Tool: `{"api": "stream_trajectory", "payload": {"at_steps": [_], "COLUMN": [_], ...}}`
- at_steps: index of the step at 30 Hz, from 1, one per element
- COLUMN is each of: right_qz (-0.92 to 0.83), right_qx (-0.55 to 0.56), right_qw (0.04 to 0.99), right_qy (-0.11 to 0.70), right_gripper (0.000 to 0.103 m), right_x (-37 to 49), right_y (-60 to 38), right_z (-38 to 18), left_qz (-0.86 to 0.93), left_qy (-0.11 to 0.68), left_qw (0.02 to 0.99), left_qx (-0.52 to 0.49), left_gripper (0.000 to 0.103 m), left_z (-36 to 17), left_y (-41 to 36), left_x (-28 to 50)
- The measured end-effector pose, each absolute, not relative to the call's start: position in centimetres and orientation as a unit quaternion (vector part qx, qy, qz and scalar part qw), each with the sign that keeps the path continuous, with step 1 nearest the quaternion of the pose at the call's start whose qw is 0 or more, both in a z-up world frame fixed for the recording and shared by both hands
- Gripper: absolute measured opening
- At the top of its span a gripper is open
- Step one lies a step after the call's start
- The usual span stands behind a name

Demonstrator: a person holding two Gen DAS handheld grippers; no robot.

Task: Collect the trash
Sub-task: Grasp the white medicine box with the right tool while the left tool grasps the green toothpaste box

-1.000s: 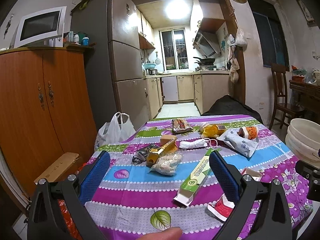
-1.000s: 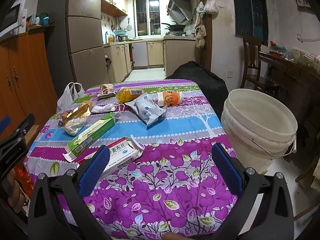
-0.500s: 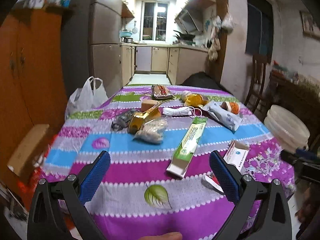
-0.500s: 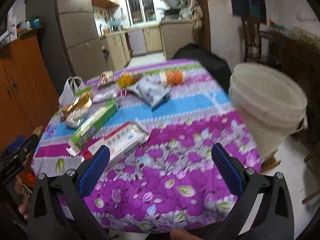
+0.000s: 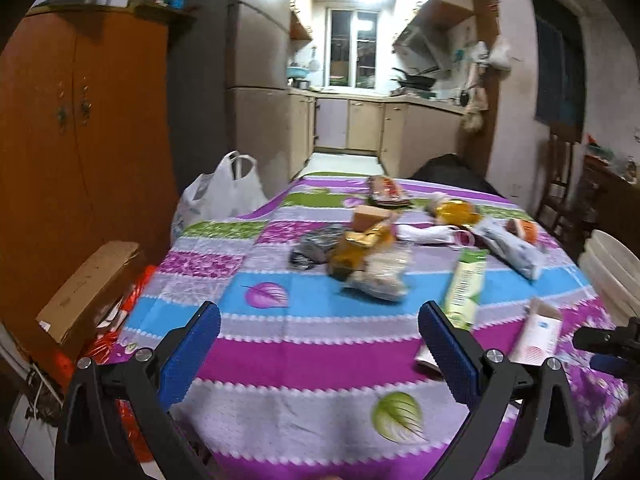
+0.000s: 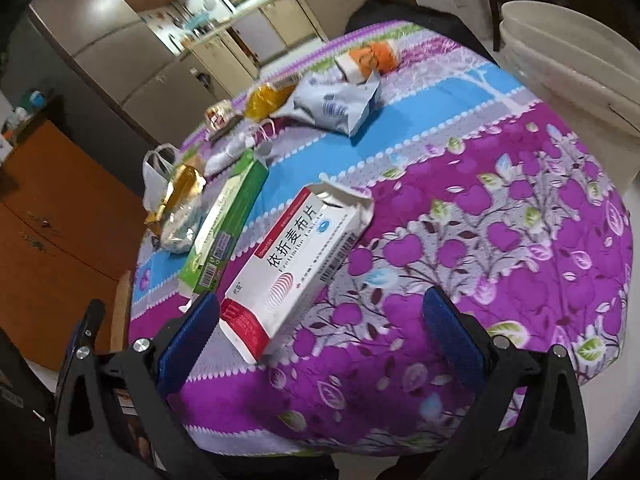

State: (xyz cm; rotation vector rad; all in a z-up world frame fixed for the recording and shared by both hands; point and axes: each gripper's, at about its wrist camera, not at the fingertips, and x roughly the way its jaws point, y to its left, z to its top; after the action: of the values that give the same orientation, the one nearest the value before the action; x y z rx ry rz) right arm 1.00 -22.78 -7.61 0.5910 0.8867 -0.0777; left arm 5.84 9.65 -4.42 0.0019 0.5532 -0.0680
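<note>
A round tabletop (image 6: 520,240) under a purple, blue and green patterned cloth is scattered with trash. Nearest the right gripper (image 6: 320,340) lies a white and red medicine box (image 6: 296,256), its far flap torn open, flat on the cloth. The gripper's jaws are spread wide and empty, and the box's near red end sits just ahead of them, close to the left-hand blue pad. Beside the box lies a long green carton (image 6: 224,228), and beyond that a gold wrapper (image 6: 180,196), a grey-white pouch (image 6: 340,104) and an orange packet (image 6: 372,56). A white bucket (image 6: 572,64) stands off the tabletop's far right edge.

The left gripper (image 5: 320,352) hangs over the near edge, jaws also spread and holding nothing, well apart from the pile of wrappers (image 5: 368,252) mid-table.

This looks like the approach to a first pick, with nothing collected yet. The next move probably calls for shifting the right gripper leftward so the box's narrow width falls between the pads, then closing and carrying it to the bucket.
</note>
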Motion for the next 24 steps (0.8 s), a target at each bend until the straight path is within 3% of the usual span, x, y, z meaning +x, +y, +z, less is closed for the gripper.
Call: {"api": "stream_trajectory", "payload": {"at_steps": [10, 14, 24], "right_qz": [-0.084, -0.123, -0.148], "right_qx": [0.268, 0.234, 0.178], "right_qw": [0.838, 0.837, 0.846], "right_qy": [0.467, 0.478, 0.480], "right_gripper": [0.085, 0.070, 0.053], "right_x": [4.6, 5.8, 6.0], "right_y": [-18.4, -17.2, -16.2], "right_z": [-8.3, -8.5, -8.9], "left_qz": [-0.074, -0.075, -0.079], "left_qy": [0.280, 0.289, 0.308], "left_qw": [0.957, 0.953, 0.948], "left_qx": [-0.022, -0.042, -0.008], "left_gripper": [0.098, 0.098, 0.098], "left_z": [-5.5, -6.2, -7.5], "left_y": [11.1, 12.1, 10.9], "left_x": [8.0, 8.9, 9.6]}}
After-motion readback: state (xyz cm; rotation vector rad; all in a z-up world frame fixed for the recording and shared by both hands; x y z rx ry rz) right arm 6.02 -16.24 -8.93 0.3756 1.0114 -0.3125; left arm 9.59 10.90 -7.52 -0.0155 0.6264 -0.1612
